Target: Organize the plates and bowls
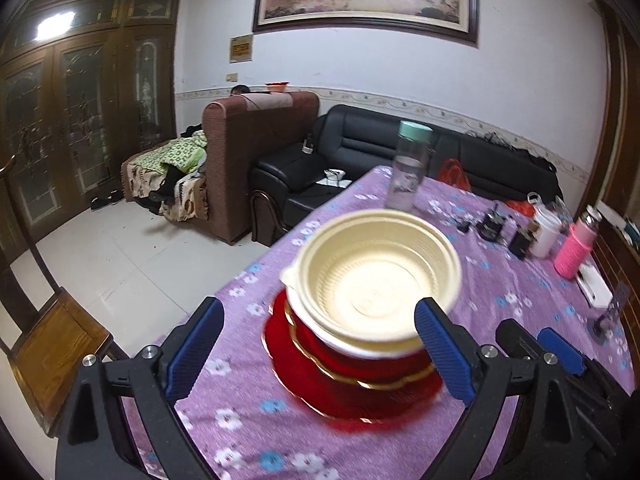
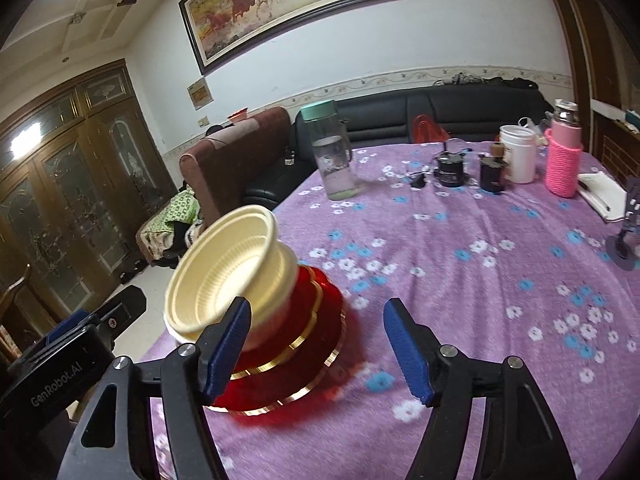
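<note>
A stack stands on the purple flowered tablecloth [image 1: 500, 292]: cream plastic bowls [image 1: 378, 280] nested on top of red gold-rimmed dishes [image 1: 352, 384]. The stack also shows in the right wrist view, cream bowls [image 2: 224, 276] above red dishes [image 2: 296, 344]. My left gripper [image 1: 320, 354] is open, its blue fingers on either side of the stack's near edge, gripping nothing. My right gripper [image 2: 320, 354] is open and empty, its left finger just in front of the stack, which lies to its left. The stack looks blurred.
A clear bottle with a teal lid [image 2: 332, 152] stands at the table's far side. A white jar [image 2: 518, 152], a pink sleeved bottle [image 2: 564, 156], dark small jars [image 2: 452, 168] and a notebook [image 2: 604, 196] sit far right. Sofas [image 1: 360, 148] and a wooden chair [image 1: 52, 352] are off the table.
</note>
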`<action>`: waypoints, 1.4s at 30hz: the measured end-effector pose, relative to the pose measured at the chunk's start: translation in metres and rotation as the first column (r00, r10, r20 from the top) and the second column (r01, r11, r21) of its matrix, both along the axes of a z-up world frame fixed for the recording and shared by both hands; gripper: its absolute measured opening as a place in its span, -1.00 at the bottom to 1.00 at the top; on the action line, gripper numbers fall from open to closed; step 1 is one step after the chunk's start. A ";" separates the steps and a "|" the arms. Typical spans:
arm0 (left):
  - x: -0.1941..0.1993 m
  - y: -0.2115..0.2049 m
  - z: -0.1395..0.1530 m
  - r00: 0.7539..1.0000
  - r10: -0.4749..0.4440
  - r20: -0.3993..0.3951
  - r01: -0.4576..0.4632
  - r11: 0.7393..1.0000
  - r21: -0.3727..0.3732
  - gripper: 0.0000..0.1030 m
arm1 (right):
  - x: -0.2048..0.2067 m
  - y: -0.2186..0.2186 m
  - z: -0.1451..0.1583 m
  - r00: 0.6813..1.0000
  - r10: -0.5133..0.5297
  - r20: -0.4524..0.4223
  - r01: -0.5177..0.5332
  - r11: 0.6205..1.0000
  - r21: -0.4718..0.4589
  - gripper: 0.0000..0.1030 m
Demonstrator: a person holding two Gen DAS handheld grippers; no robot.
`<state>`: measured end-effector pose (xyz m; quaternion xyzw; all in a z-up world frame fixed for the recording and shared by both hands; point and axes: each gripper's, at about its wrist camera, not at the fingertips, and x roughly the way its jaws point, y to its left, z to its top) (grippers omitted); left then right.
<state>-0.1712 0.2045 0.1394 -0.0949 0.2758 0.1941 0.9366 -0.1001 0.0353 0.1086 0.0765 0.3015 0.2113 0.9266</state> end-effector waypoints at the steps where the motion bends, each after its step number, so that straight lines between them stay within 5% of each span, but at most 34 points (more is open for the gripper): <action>1: 0.000 -0.005 -0.001 1.000 -0.002 -0.004 0.002 1.000 0.005 0.86 | -0.003 -0.004 -0.002 1.000 -0.014 0.005 0.014 1.000 -0.008 0.44; 19: 0.010 -0.065 -0.022 0.989 -0.108 -0.101 0.109 0.994 0.001 0.86 | -0.012 -0.072 -0.036 0.988 -0.139 -0.068 0.138 0.990 -0.026 0.48; 42: 0.035 -0.101 -0.042 0.973 -0.165 -0.160 0.165 0.986 -0.011 0.86 | -0.007 -0.077 -0.052 0.988 -0.124 -0.093 0.117 0.991 -0.072 0.54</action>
